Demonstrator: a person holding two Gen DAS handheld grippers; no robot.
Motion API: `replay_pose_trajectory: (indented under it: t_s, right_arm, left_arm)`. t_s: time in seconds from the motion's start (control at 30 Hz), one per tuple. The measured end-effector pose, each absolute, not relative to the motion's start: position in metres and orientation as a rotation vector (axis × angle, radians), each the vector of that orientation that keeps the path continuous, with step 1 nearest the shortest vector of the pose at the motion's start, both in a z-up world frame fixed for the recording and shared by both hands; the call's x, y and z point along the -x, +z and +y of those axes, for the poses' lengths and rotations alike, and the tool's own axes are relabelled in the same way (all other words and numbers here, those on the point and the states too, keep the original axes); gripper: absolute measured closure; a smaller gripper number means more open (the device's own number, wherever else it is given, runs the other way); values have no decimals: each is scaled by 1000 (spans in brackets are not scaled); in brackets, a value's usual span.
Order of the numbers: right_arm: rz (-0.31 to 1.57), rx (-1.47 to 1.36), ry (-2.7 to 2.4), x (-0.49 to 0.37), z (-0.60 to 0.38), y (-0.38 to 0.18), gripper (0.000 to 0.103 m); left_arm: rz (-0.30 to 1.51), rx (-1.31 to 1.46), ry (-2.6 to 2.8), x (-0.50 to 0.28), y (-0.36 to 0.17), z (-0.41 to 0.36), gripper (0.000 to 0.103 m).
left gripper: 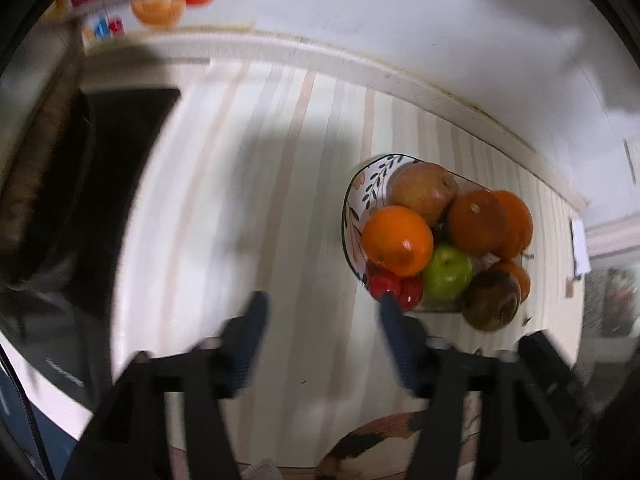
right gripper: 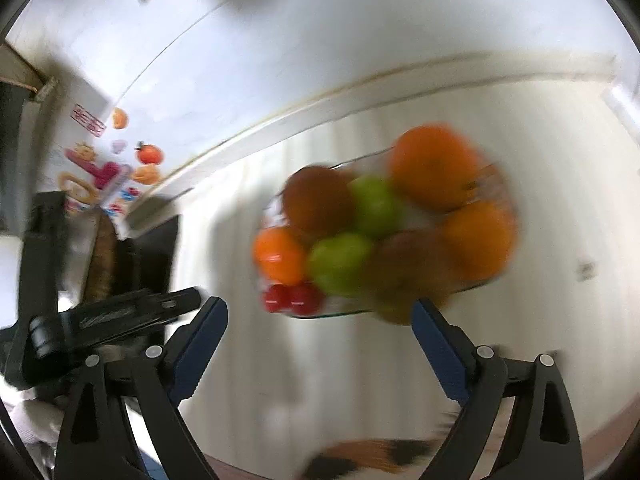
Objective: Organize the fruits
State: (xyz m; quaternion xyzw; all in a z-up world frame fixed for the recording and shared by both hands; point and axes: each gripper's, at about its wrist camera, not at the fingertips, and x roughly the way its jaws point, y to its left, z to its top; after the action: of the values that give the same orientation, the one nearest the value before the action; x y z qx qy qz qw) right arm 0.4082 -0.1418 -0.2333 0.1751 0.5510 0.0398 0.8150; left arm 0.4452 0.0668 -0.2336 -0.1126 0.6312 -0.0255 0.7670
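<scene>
While both tools point steeply down at the pale striped bench [left gripper: 248, 168], neither holds anything. The left tool [left gripper: 322, 304] has its blue-padded fingers spread moderately wide, with only bare bench between them; its right finger tip overlaps the near rim of the bowl [left gripper: 352, 208] in the view, by the red fruits [left gripper: 396, 288], though contact cannot be judged. The bowl, patterned with dark leaves, sits at about two o'clock from this tool and is heaped with fruit: an orange [left gripper: 398, 240] at the front, a green apple [left gripper: 448, 270] beside it, a brownish apple [left gripper: 424, 192] behind, and more oranges and a dark brown fruit on the far right side.

In the right wrist view, badly blurred, the right tool [right gripper: 320, 312] stands very wide, fingers well apart, with nothing pressed between the pads. The same bowl [right gripper: 492, 276] lies at roughly twelve to one o'clock, just beyond the fingertips. At nine o'clock the black body of the left tool [right gripper: 120, 312] shows.
</scene>
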Motion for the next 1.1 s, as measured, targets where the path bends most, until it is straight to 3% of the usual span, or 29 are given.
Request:
replay_pose_trajectory:
  t_s: [0.03,0.07,0.6,1.1]
  right_arm:
    - [1175,-341,52,-405,-148,-225,6]
    - [1173,-312,24,-400,-154,-218,6]
    - [1054,-128,-113,-314,-195,-100,4]
    - [896,-42,7,-184,-216,8,3]
  left_arm:
    - [1354,217,-52,-440,-228,64,18]
    - [1334,182,-44,-434,-221,60,12]
    - [1086,5,-77,-335,-112,7,10]
    - [915,68,10,-200,-26,-18,10]
